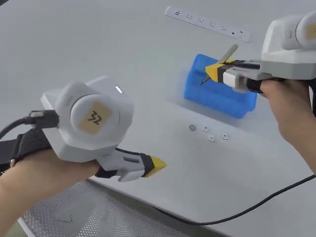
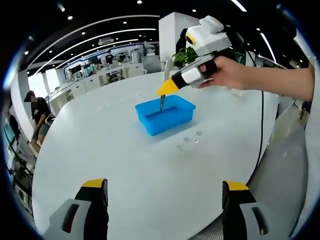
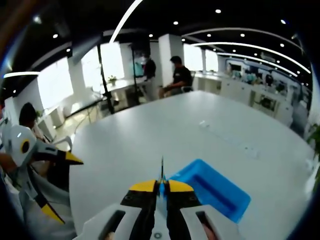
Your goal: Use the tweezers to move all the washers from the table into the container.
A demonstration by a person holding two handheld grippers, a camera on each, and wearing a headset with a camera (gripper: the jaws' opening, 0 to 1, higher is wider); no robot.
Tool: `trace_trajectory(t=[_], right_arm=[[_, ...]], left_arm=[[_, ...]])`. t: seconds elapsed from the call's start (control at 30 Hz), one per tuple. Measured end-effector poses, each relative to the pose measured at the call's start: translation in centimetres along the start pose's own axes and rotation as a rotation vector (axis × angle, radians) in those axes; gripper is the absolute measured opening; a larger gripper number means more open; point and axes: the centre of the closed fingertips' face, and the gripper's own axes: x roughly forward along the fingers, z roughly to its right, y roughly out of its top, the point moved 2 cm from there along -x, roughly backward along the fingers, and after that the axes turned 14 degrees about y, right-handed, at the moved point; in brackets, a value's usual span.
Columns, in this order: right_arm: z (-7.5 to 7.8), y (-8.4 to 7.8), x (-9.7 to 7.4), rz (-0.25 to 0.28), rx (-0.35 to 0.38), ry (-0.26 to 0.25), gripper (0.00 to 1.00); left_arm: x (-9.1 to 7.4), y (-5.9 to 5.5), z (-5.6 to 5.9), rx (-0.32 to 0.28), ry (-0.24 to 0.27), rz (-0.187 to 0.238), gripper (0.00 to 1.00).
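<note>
Several small metal washers (image 1: 207, 133) lie on the white table just in front of the blue container (image 1: 232, 101). My right gripper (image 1: 212, 72) is shut on a pair of tweezers (image 1: 227, 53), and their point hangs over the container's near-left part. Whether the point carries a washer is too small to tell. From the left gripper view, the tweezers (image 2: 162, 102) dip into the container (image 2: 175, 120), with the washers (image 2: 189, 140) to its right. My left gripper (image 2: 164, 192) is open and empty, low over the near table edge (image 1: 158, 165). The right gripper view has its jaws (image 3: 161, 186) closed on the tweezers (image 3: 161, 167).
A white power strip (image 1: 207, 22) lies at the far side of the table. A black cable (image 1: 247, 210) trails across the near right. A perforated metal surface (image 1: 89, 212) sits below the table's front edge. People stand far off in the room.
</note>
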Motion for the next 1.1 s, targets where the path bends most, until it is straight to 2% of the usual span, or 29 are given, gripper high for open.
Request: trace_trajectory(t=[0.3, 0.67, 0.93, 1.1], right_arm=[[-1.6, -1.3, -0.7, -0.016, 0.009, 0.03, 0.03], [-3.2, -4.6, 0.5, -0.066, 0.007, 0.068, 0.03], [-3.2, -7.0, 1.4, -0.122, 0.013, 0.068, 0.03], [-3.0, -7.8, 1.8, -0.151, 0.004, 0.062, 0.03]], left_arm=[[0.0, -0.1, -0.2, 0.005, 0.006, -0.003, 0.97], [0.2, -0.3, -0.1, 0.012, 0.001, -0.011, 0.97], [0.3, -0.5, -0.2, 0.015, 0.002, -0.021, 0.97], [0.4, -0.6, -0.2, 0.013, 0.003, -0.027, 0.97]])
